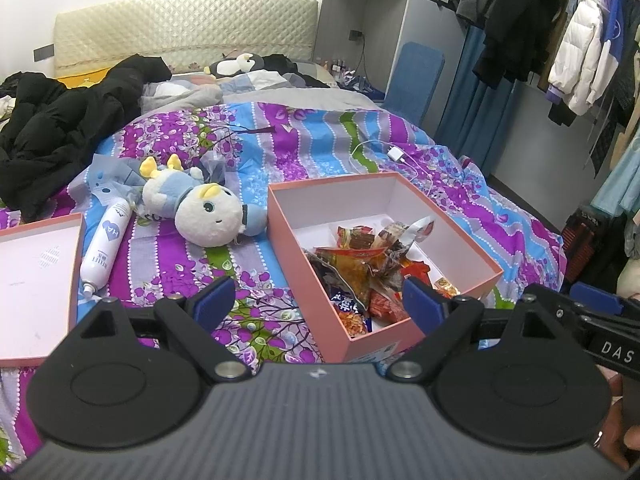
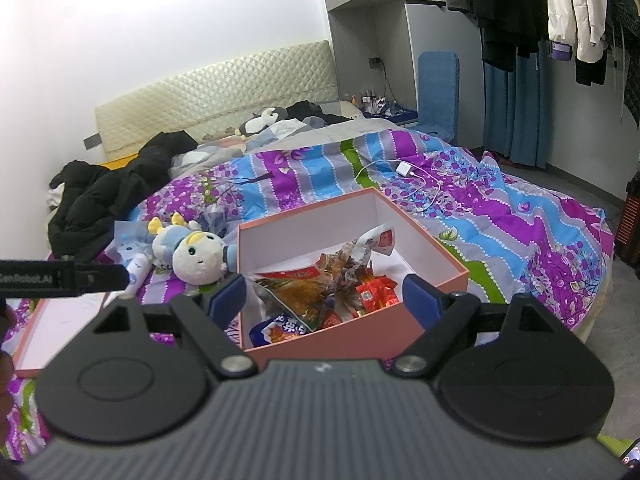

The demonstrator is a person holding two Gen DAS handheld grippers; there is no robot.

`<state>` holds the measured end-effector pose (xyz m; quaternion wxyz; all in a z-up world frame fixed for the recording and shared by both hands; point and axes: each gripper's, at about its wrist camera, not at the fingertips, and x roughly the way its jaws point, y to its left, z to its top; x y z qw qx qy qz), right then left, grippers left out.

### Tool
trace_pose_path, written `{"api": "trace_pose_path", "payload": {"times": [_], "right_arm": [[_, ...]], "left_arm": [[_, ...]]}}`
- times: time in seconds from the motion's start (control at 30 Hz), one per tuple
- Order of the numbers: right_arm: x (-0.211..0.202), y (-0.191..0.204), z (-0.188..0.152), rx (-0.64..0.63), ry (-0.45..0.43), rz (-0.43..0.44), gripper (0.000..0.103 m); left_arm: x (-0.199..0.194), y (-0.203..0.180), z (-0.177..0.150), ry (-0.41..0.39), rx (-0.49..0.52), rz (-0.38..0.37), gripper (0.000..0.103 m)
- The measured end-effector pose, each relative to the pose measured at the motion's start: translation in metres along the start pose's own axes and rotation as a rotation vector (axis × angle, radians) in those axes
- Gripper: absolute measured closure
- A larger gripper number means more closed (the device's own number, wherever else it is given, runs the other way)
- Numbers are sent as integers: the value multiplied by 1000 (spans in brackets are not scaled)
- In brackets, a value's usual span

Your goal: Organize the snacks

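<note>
A pink box (image 1: 316,288) with a white inside sits open on the bed and holds a pile of snack packets (image 1: 368,268). It also shows in the right wrist view (image 2: 436,256) with the packets (image 2: 332,284) inside. Its lid (image 1: 36,280) lies upside down at the left, seen too in the right wrist view (image 2: 60,324). My left gripper (image 1: 320,306) is open and empty, above the box's near left corner. My right gripper (image 2: 324,300) is open and empty, hovering over the box's near edge.
A plush toy (image 1: 200,208) and a white spray bottle (image 1: 106,240) lie left of the box on the floral duvet (image 1: 320,140). A white charger with cable (image 1: 396,154) lies behind. Black clothing (image 1: 60,132) is piled at the far left. Hanging clothes (image 1: 580,40) fill the right.
</note>
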<state>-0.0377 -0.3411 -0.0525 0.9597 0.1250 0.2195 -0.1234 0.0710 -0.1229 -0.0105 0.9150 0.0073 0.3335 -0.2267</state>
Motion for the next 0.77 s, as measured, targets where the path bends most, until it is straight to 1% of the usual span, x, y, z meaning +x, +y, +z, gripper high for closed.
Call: {"api": "trace_pose_path", "payload": {"times": [0.77], "right_arm": [[0,2,0,-1,-2,3,17]], "left_arm": [[-2,3,0,1,-3,-1,10]]}}
